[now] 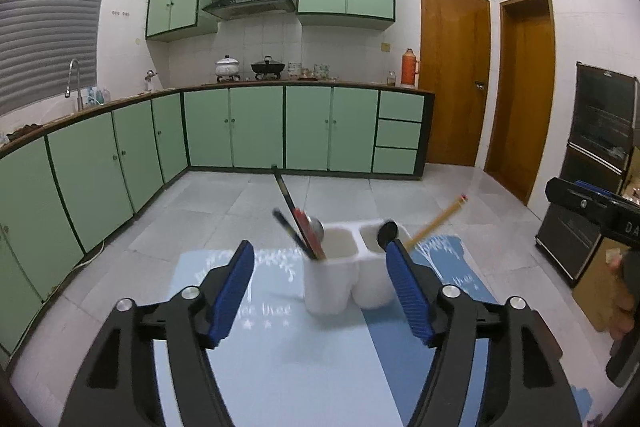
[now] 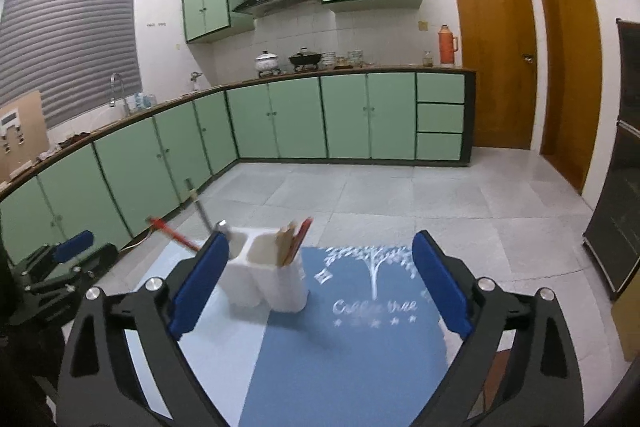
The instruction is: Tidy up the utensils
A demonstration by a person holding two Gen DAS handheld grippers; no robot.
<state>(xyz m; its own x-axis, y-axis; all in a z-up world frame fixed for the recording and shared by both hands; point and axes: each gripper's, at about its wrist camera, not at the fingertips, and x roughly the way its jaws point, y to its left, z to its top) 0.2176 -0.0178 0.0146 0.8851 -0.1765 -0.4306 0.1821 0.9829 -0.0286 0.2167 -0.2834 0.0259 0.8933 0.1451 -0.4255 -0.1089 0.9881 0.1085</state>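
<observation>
A white two-compartment utensil holder stands on a blue mat with a white tree print. In the left wrist view its left compartment holds dark and red-handled utensils and a metal spoon. Its right compartment holds a black spoon and a wooden stick. My left gripper is open just short of the holder, nothing between its pads. In the right wrist view the holder sits ahead to the left. My right gripper is wide open and holds nothing.
Green base cabinets run along the back and left beyond a grey tiled floor. Two wooden doors and a dark glass-fronted cabinet stand at the right. The other gripper shows at the left edge of the right wrist view.
</observation>
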